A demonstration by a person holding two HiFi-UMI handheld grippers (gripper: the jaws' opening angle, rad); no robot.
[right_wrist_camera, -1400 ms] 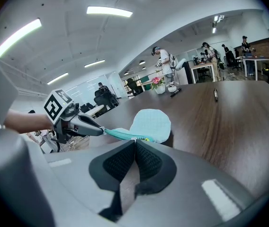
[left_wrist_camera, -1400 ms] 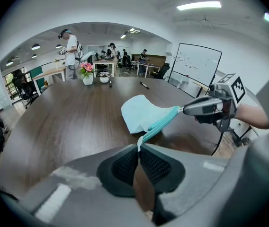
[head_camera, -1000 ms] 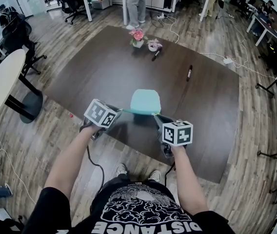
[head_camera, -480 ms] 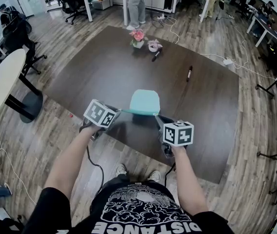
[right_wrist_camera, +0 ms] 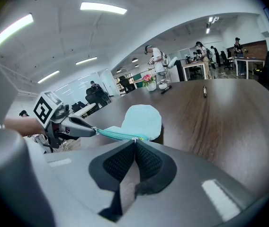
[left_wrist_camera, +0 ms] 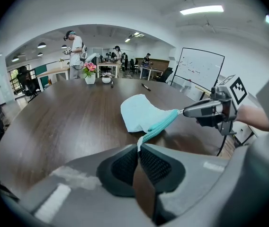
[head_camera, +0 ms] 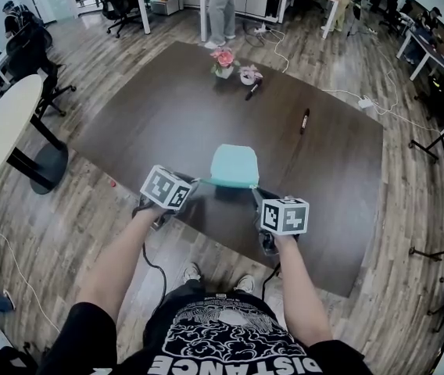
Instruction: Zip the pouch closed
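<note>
So the pouch (head_camera: 234,166) sits at the worktop's (head_camera: 167,108) near edge, dead ahead at 12 o'clock. The left gripper (head_camera: 193,183) has its jaws clenched on the zipper's 9 o'clock end, and the right gripper (head_camera: 252,188) pinches the 3 o'clock end — probably the pull. I'd guess it's stretched taut so the slider runs easy.

Pale teal pouch (head_camera: 234,165) stretched taut above table.
</note>
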